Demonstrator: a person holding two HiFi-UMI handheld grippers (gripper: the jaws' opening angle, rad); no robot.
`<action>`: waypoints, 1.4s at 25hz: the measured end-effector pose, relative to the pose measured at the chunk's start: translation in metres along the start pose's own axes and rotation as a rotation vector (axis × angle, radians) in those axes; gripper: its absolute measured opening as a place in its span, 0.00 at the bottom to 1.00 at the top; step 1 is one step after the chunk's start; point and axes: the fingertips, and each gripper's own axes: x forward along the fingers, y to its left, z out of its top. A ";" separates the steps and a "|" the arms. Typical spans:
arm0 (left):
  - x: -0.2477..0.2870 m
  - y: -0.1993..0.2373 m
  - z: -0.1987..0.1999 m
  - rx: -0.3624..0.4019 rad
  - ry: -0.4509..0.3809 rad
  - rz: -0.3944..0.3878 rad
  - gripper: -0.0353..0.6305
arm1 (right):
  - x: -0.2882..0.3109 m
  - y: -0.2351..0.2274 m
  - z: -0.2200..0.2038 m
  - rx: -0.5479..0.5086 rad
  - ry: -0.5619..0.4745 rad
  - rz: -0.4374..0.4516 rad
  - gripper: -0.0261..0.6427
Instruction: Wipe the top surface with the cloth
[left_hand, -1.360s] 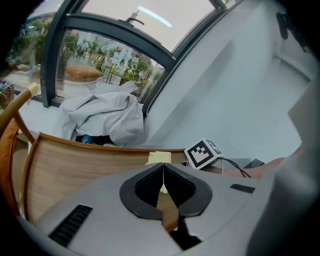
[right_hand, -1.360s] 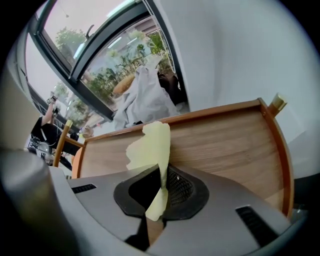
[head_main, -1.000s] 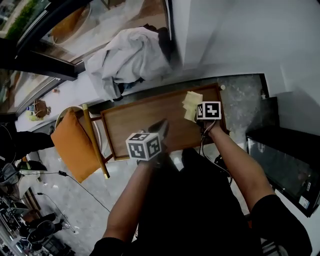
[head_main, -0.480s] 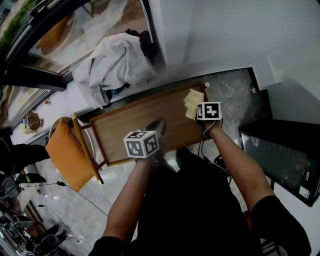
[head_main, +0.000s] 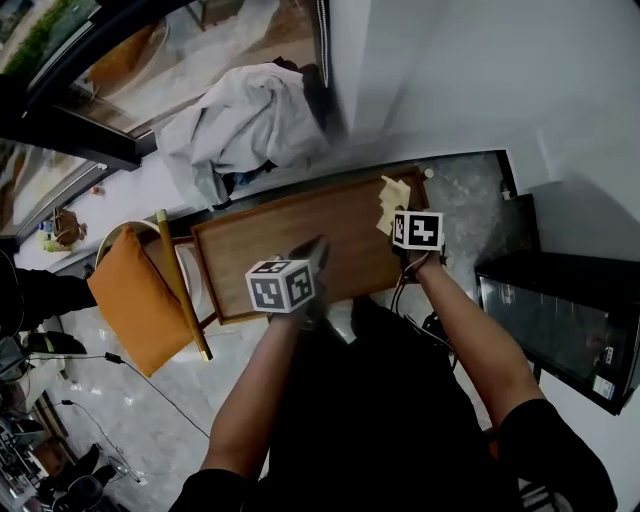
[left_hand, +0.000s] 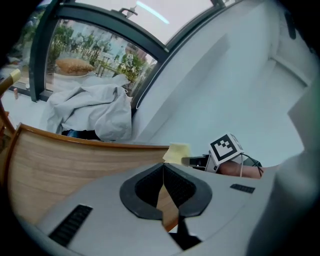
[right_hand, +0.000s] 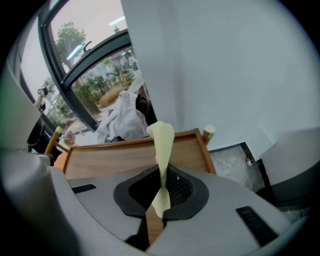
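Observation:
The wooden table top (head_main: 290, 250) lies below me, with a raised rim. My right gripper (head_main: 400, 216) is over its far right corner, shut on a pale yellow cloth (head_main: 392, 200). In the right gripper view the cloth (right_hand: 161, 142) stands up in a narrow fold from between the jaws of that gripper (right_hand: 162, 187), with the wood (right_hand: 110, 156) behind it. My left gripper (head_main: 316, 252) hovers over the table's near edge at the middle. Its jaws (left_hand: 163, 175) are shut with nothing between them. From there the cloth (left_hand: 176, 152) shows at the right.
A crumpled white sheet (head_main: 250, 115) lies on the ledge behind the table. A chair with an orange cushion (head_main: 135, 295) stands at the table's left end. A black cabinet (head_main: 560, 320) is on the right, a white wall (head_main: 480, 70) behind. A brass knob (right_hand: 208, 131) marks the table's corner.
The right gripper has carried the cloth a little farther toward the far right corner, and the cloth looks more gathered. The left gripper has hardly moved.

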 end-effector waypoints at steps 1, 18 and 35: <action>-0.009 0.007 0.002 -0.004 -0.014 0.011 0.07 | -0.002 0.020 0.004 -0.021 -0.009 0.028 0.09; -0.196 0.155 0.016 -0.102 -0.155 0.197 0.07 | 0.029 0.390 -0.059 -0.202 0.097 0.471 0.09; -0.246 0.189 0.000 -0.104 -0.124 0.227 0.07 | 0.071 0.468 -0.119 -0.313 0.235 0.482 0.09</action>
